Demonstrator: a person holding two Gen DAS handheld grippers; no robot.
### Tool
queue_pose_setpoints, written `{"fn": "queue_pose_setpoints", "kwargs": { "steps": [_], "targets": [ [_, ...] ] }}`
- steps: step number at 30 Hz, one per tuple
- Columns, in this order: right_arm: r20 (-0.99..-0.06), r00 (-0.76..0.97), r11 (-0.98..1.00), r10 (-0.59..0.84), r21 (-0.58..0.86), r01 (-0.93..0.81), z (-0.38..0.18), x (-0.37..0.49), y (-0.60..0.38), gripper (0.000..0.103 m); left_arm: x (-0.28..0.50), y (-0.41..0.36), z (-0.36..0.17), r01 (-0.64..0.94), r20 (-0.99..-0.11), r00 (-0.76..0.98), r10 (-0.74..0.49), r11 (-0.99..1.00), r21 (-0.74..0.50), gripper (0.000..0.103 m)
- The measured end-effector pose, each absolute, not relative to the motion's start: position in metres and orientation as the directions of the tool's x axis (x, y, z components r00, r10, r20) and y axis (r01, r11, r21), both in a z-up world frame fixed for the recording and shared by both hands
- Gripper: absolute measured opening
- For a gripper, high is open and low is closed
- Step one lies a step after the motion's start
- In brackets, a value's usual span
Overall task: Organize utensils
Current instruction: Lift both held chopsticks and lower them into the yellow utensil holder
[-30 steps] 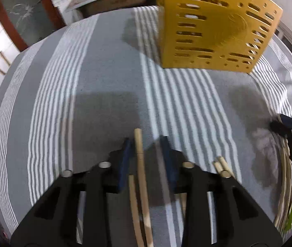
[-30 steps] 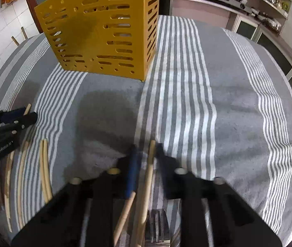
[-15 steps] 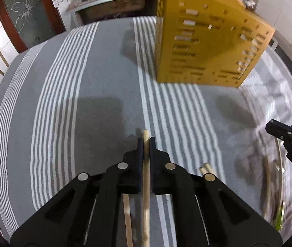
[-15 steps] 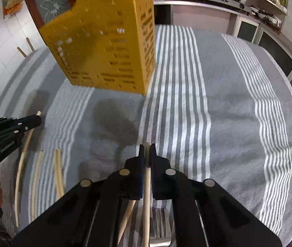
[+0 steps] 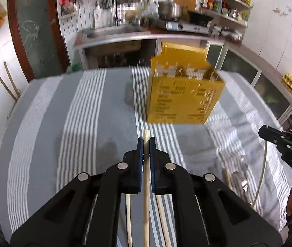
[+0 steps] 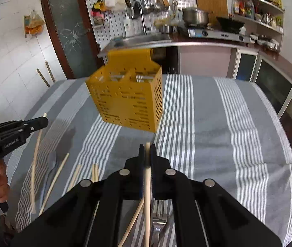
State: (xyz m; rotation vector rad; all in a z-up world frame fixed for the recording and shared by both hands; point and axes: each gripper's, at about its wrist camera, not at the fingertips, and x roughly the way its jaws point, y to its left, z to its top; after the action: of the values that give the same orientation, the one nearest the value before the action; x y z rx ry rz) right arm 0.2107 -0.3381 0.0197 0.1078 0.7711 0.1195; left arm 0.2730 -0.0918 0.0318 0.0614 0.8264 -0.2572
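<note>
My left gripper (image 5: 145, 142) is shut on a wooden chopstick (image 5: 146, 185) and holds it lifted above the striped cloth. My right gripper (image 6: 147, 148) is shut on another wooden chopstick (image 6: 147, 195), also lifted. The yellow slotted utensil holder (image 5: 183, 94) stands upright ahead on the table; it also shows in the right wrist view (image 6: 129, 100). Each gripper shows in the other's view, the right one (image 5: 263, 132) at the right edge and the left one (image 6: 43, 121) at the left edge. Loose chopsticks (image 6: 53, 183) and a fork (image 6: 158, 220) lie on the cloth below.
The table is covered by a grey cloth with white stripes (image 6: 207, 133). More chopsticks (image 5: 162, 216) and metal cutlery (image 5: 240, 177) lie near the front edge. A kitchen counter with sink and stove (image 6: 187, 39) stands behind the table.
Both grippers closed on a chopstick each, then rose and tilted up, so the kitchen behind the table now shows. The holder looks farther away and lower in view.
</note>
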Motion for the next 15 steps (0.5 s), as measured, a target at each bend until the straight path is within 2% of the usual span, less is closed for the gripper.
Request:
{"fn": "queue_pose_setpoints", "kwargs": {
  "steps": [15],
  "targets": [
    [-0.514, 0.845, 0.988, 0.146, 0.123, -0.096, 0.090, 0.164, -0.336, 0.005, 0.228, -0.094, 0.095, 0.276, -0.581, 0.778, -0.238, 0.961, -0.023, 0.004]
  ]
}}
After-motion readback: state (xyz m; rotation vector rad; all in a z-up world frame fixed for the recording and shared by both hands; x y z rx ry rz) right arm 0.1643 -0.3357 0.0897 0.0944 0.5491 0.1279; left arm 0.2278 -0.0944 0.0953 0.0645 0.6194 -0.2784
